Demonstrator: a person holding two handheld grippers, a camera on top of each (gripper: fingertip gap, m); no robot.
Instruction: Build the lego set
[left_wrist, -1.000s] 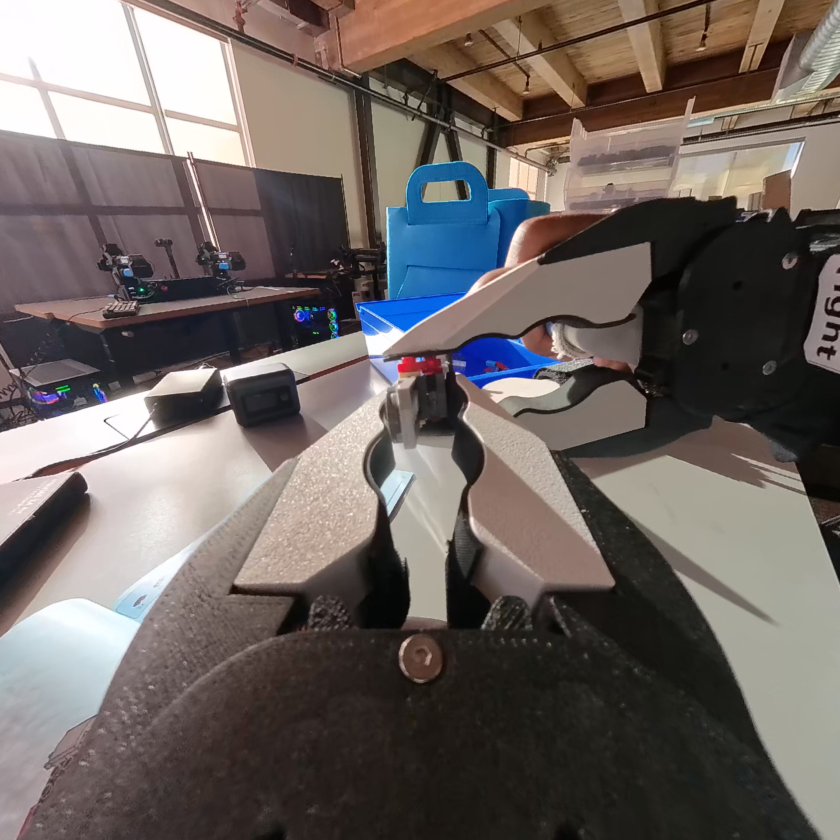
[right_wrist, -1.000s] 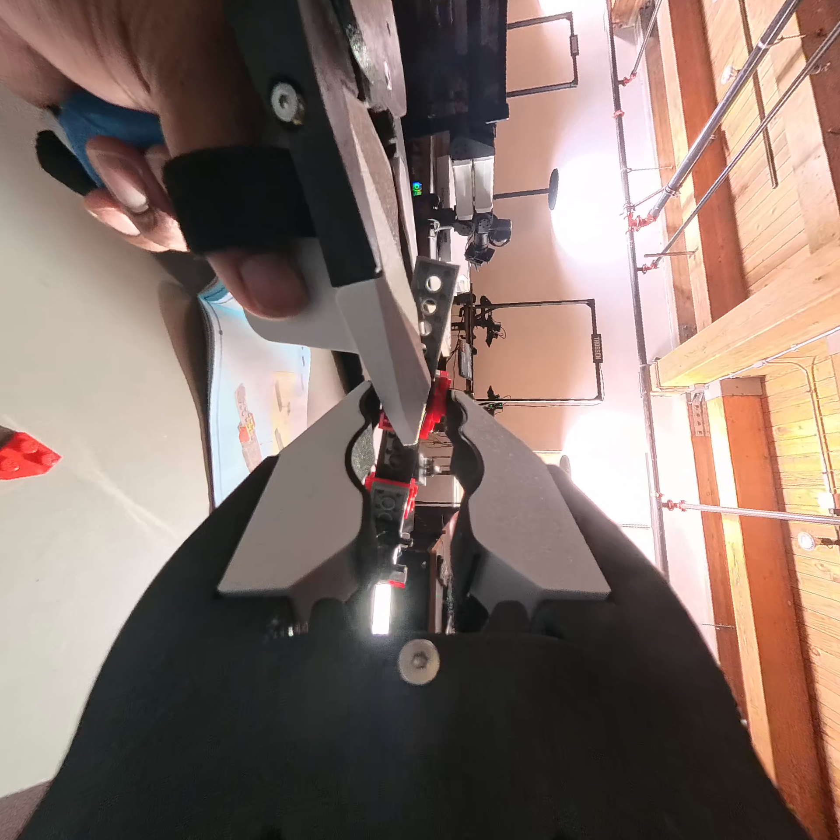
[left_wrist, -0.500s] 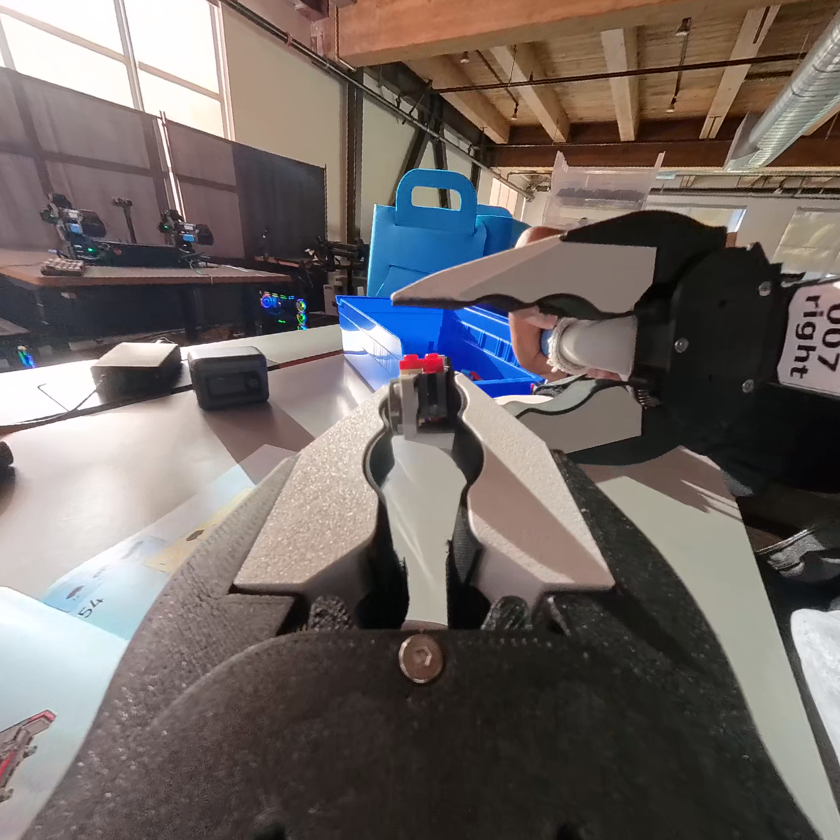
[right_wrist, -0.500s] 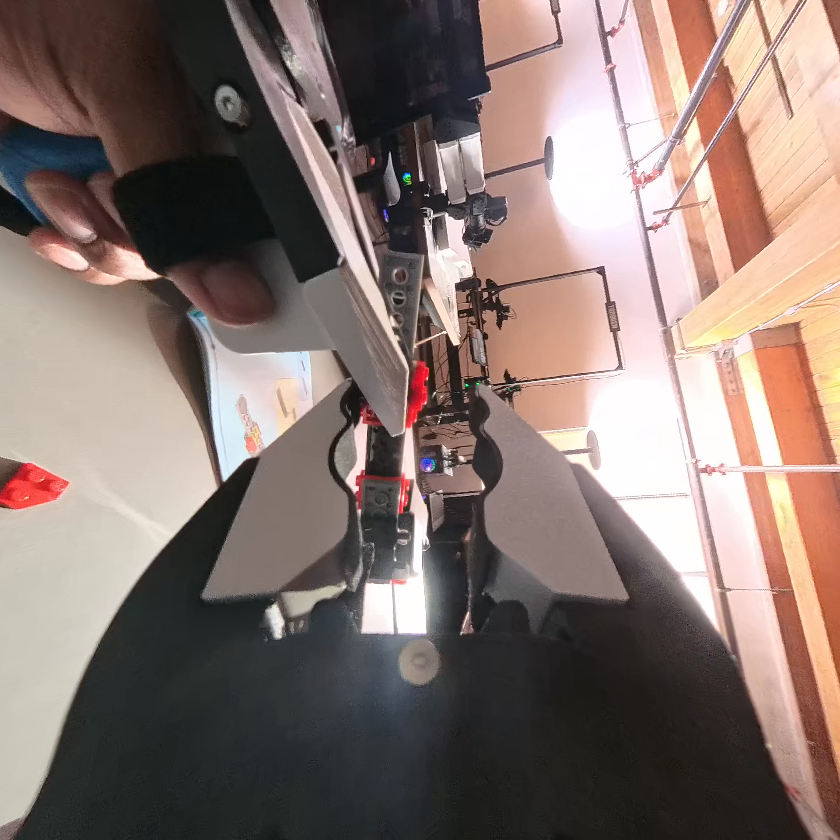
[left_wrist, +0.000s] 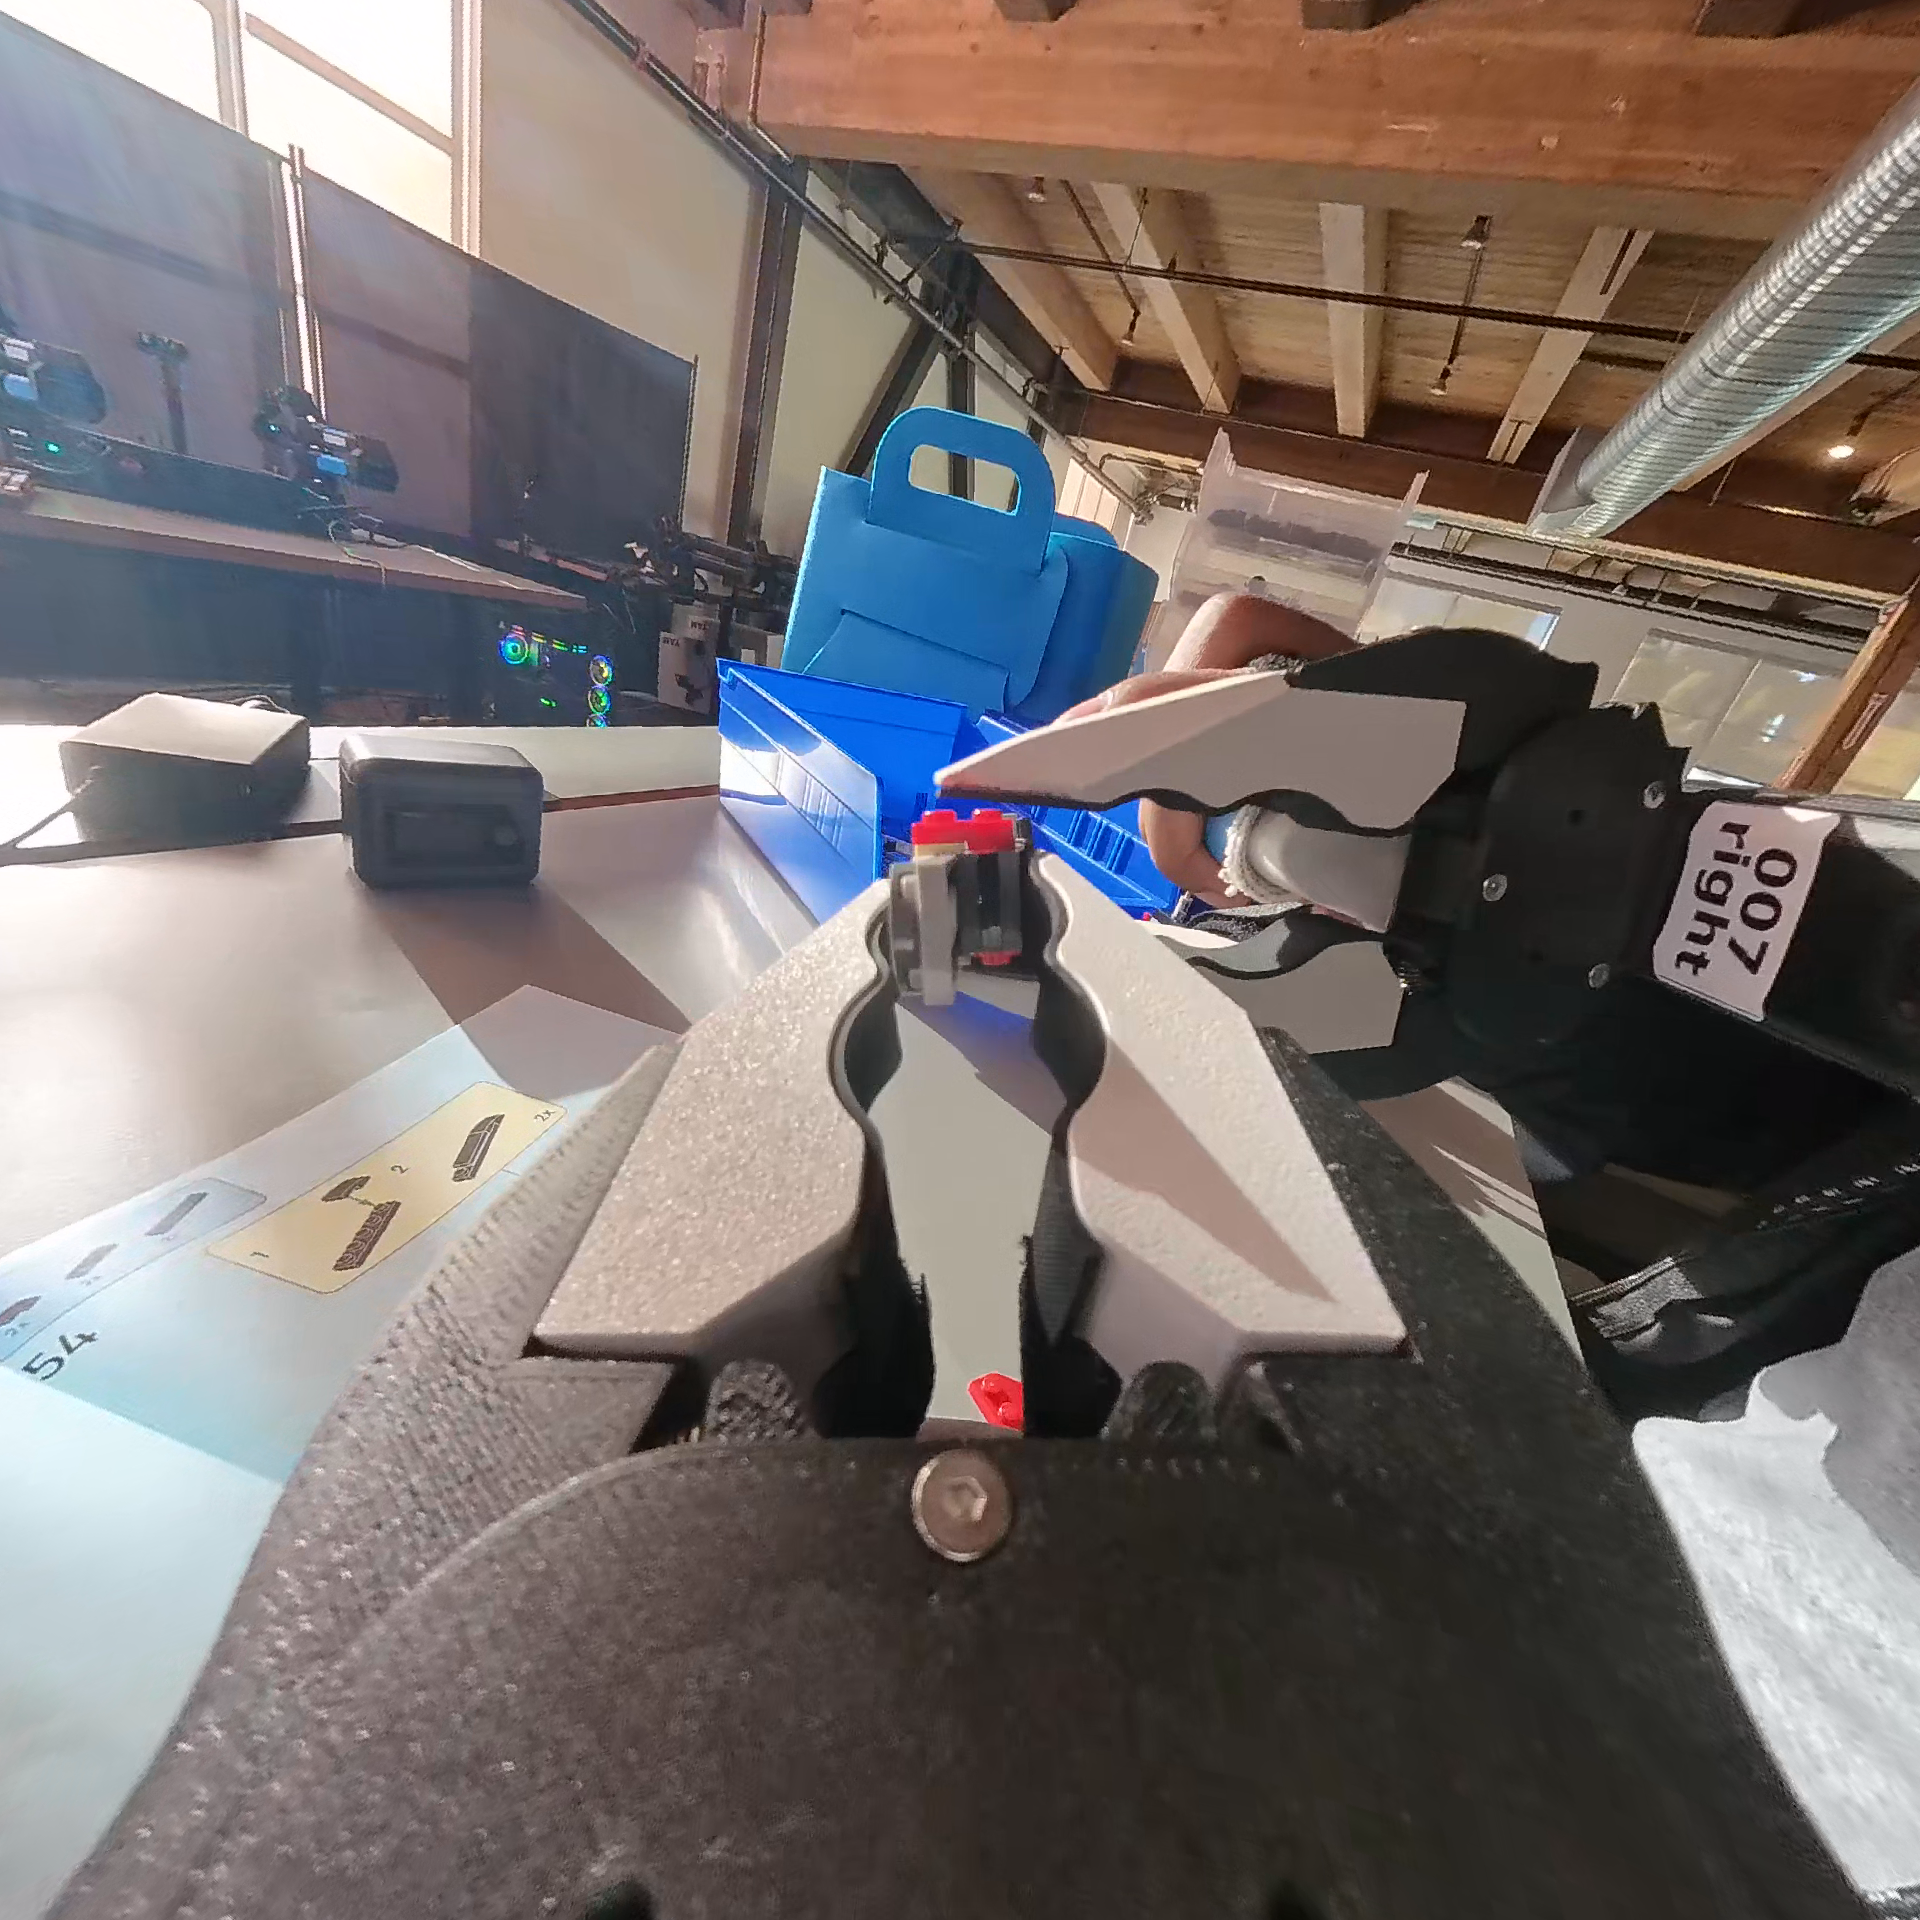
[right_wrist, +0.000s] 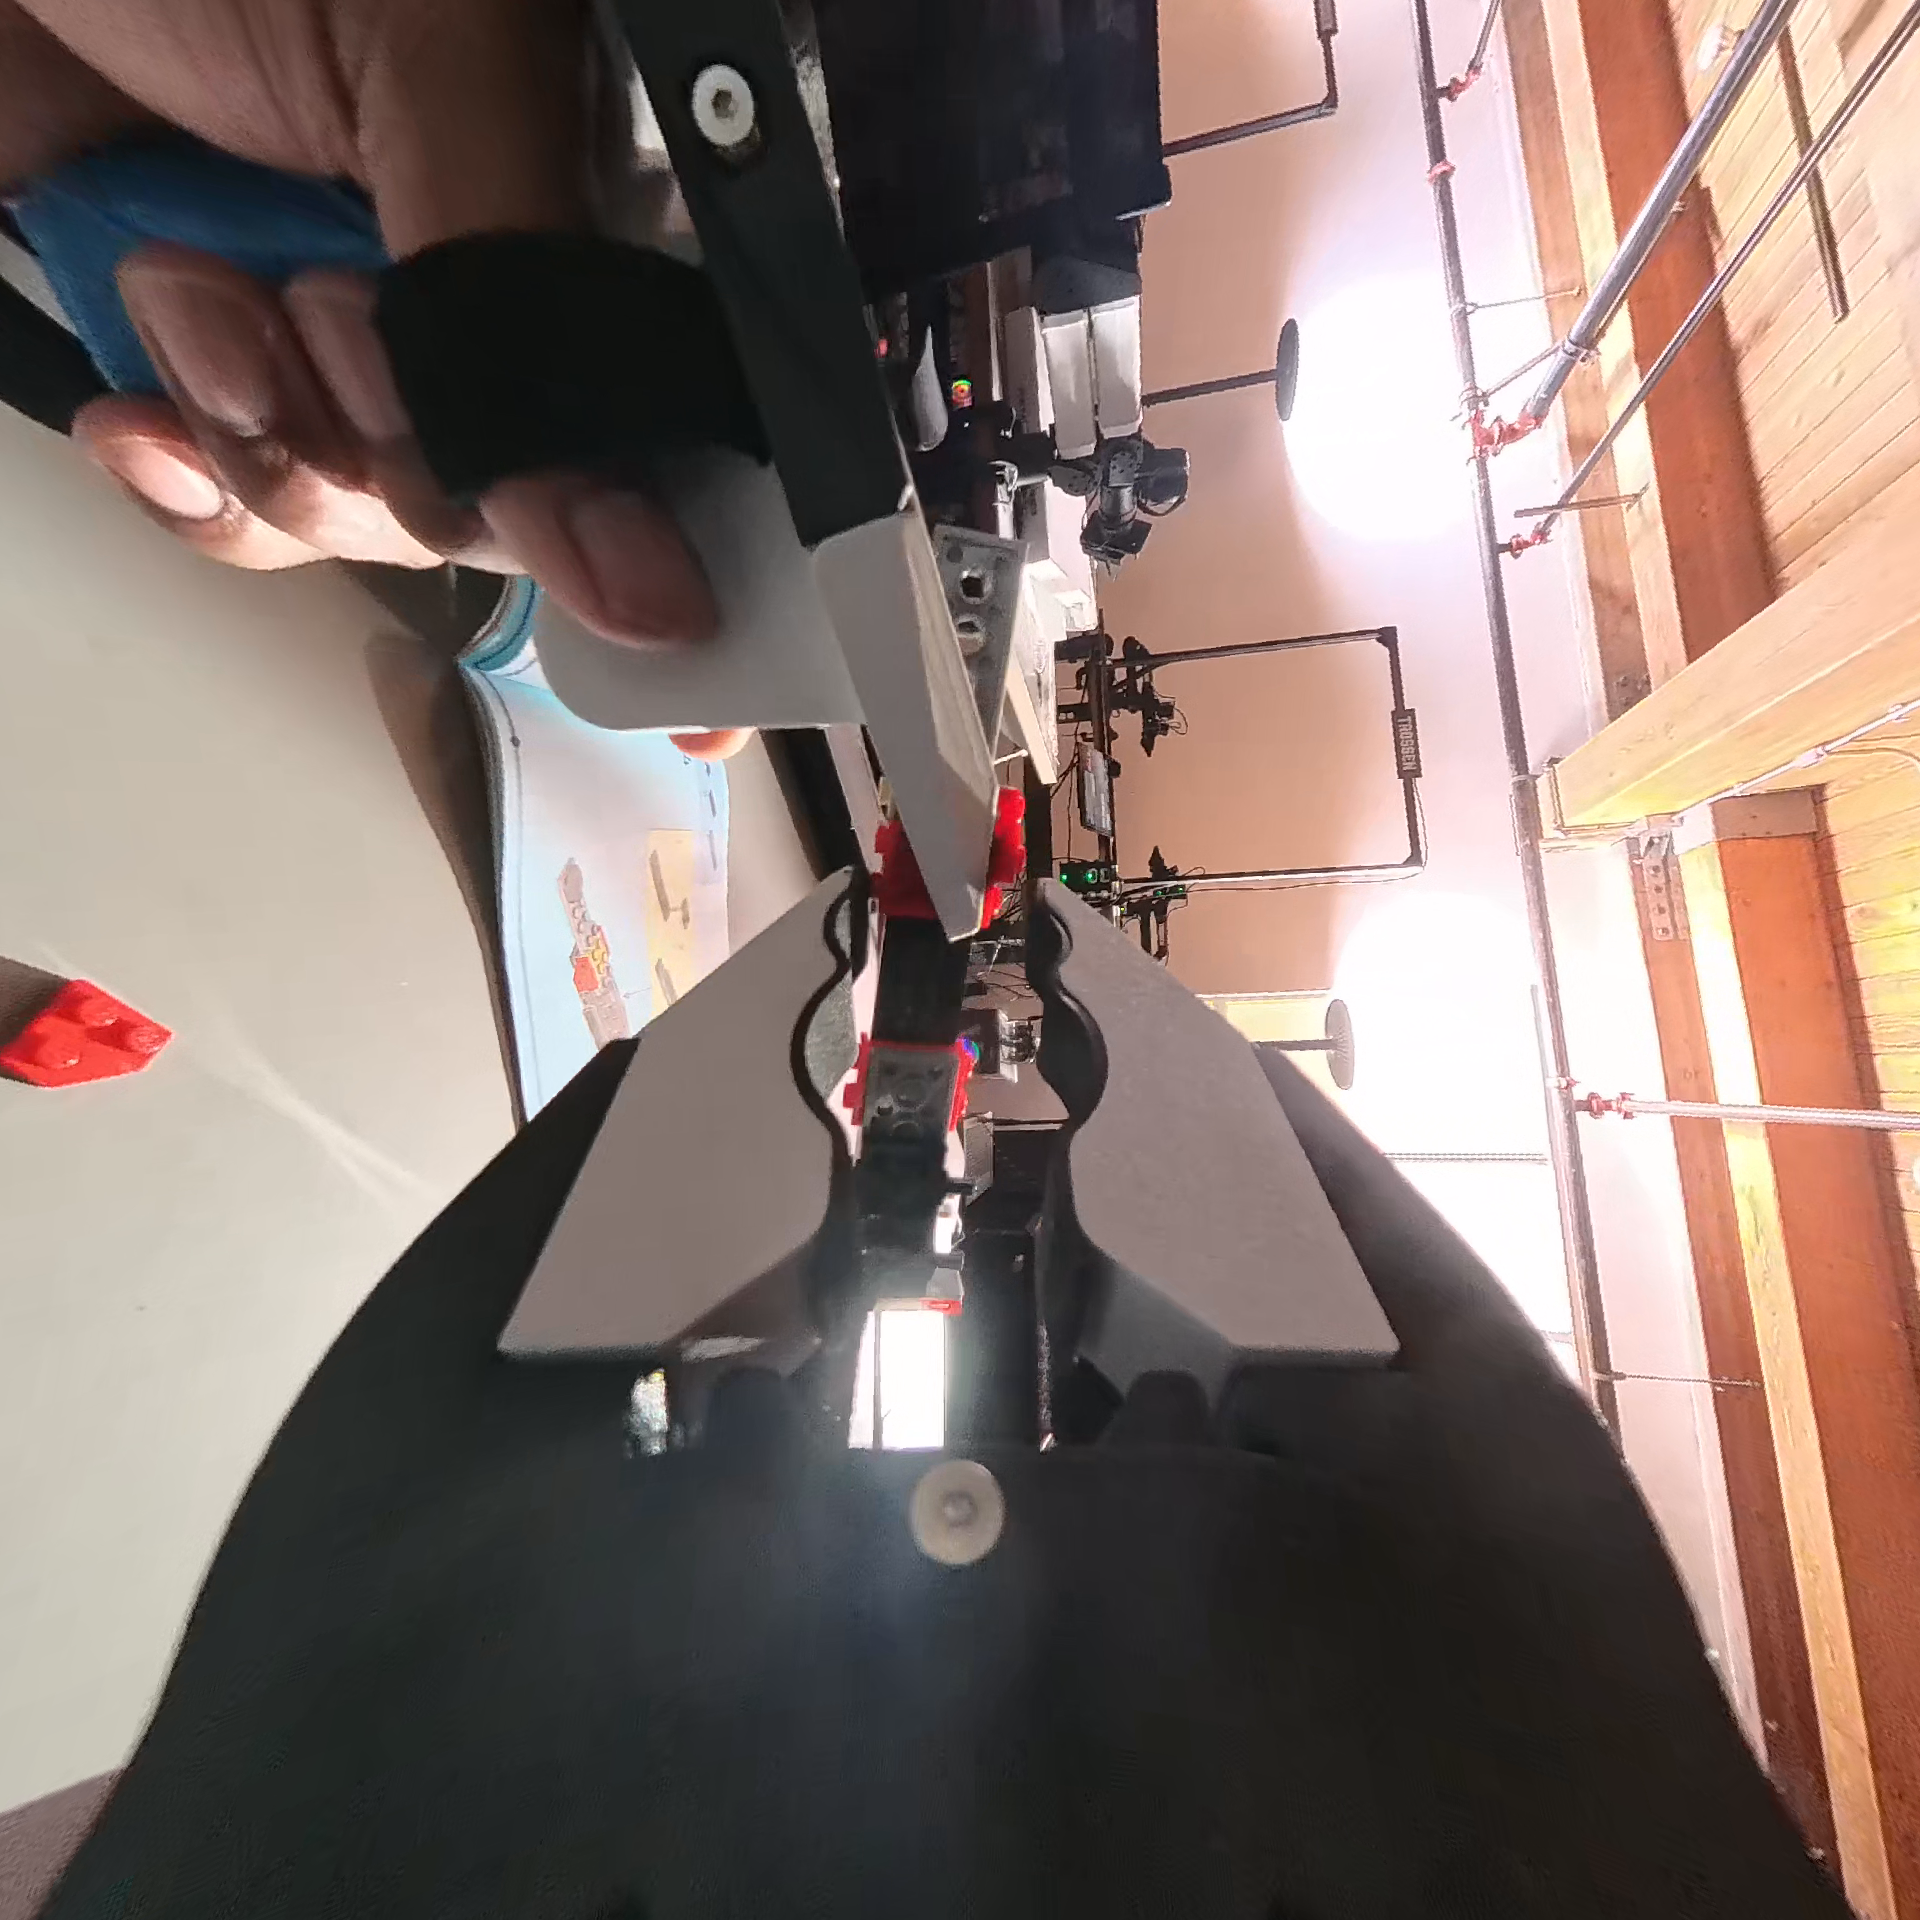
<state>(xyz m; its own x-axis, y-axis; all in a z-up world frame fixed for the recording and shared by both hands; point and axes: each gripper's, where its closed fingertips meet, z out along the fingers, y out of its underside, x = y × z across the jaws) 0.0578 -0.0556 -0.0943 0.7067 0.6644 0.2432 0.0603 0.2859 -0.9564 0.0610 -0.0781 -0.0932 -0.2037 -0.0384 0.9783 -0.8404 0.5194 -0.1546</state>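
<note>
The left gripper (left_wrist: 966, 914) pinches a small lego assembly (left_wrist: 961, 894) between its 2 fingertips: a grey plate on the left side, dark pieces in the middle and a red brick (left_wrist: 961, 831) on top, all held up off the grey table (left_wrist: 260, 997). The right gripper (left_wrist: 1049, 883) comes in from the right, turned on its side, with its 2 fingers spread wide apart. Its upper finger (left_wrist: 1195, 743) lies just over the red brick's studs, and I cannot tell whether it touches them; the lower finger sits below and to the right of the assembly.

In the right wrist view the long dark and red assembly (right_wrist: 914, 1049) runs between that gripper's open fingers, closer to the left one, while the left gripper's finger (right_wrist: 925, 727) crosses over its red end. A hand (right_wrist: 343, 416) with a black strap over 1 finger grips the left tool.

An open instruction booklet (left_wrist: 208, 1278) lies on the table under the left gripper. A loose red wedge piece (right_wrist: 78, 1034) rests on the table well apart from the grippers. A blue bin (left_wrist: 831, 769) stands behind the assembly, a blue felt bag (left_wrist: 935, 603) behind that, and 2 small dark boxes (left_wrist: 442, 826) sit to the left.
</note>
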